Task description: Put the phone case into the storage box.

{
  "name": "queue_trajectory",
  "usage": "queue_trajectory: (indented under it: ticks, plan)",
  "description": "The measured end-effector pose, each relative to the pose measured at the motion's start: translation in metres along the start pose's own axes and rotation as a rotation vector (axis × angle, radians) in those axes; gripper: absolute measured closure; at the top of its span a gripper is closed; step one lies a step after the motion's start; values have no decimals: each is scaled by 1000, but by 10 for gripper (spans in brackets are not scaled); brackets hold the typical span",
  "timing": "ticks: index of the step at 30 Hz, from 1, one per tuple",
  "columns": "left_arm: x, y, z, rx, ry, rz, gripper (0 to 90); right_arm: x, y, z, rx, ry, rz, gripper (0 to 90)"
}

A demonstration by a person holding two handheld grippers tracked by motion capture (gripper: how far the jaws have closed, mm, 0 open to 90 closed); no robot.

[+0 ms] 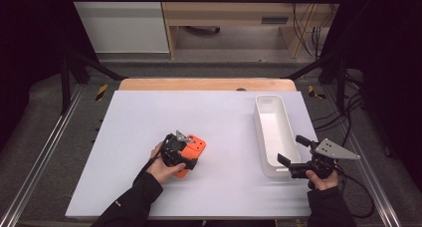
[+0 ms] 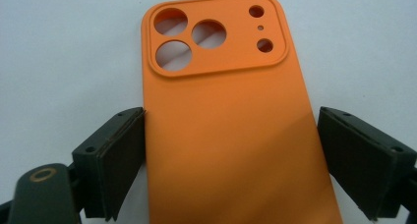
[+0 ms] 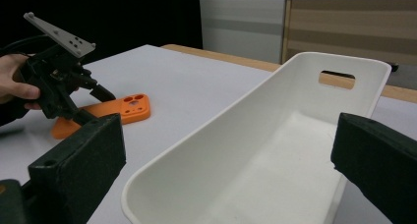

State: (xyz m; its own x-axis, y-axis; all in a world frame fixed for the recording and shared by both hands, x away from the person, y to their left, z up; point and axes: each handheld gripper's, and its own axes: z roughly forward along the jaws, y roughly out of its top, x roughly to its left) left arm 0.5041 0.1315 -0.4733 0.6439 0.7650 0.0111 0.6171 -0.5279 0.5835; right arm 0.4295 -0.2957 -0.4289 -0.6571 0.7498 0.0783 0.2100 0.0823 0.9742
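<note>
Orange phone case [image 2: 231, 126] lies flat, camera cutout up, on the white surface [image 1: 129, 117], well to the left of the white bin [image 1: 273, 132]. Left tool [image 1: 185, 156] straddles the case's long edges; one pad [image 2: 123, 155] is touching an edge, the opposite pad stands just clear, so the tool is spread and not yet pinching. Right tool [image 3: 231, 184] hovers spread at the bin's near end, holding nothing.

Risks, as judged: uneven contact may skew or push the case sideways on closing; the thin, flexible walls may bow or pop free of the pads when lifted.
</note>
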Motion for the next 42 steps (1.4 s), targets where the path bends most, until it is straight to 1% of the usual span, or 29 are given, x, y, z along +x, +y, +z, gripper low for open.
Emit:
queue_trajectory:
  ticks: [14, 15, 17, 24, 34, 42]
  plan:
    - [-2, 0, 0, 3, 18, -25, 131, 0, 0, 0, -1, 0, 1, 5]
    - [-3, -1, 0, -2, 27, -24, 130, 0, 0, 0, 0, 1, 2, 4]
    - [-4, -1, 0, -2, 30, -29, 130, 0, 0, 0, 0, 1, 1, 5]
    - [-4, -2, 0, -9, 30, -28, 131, 0, 0, 0, 0, 1, 1, 5]
    - [-5, -2, 0, -14, 37, -43, 144, 0, 0, 0, -1, 2, 1, 5]
    - [-1, -2, -2, -19, 23, -58, 146, 0, 0, 0, -4, 2, 3, 5]
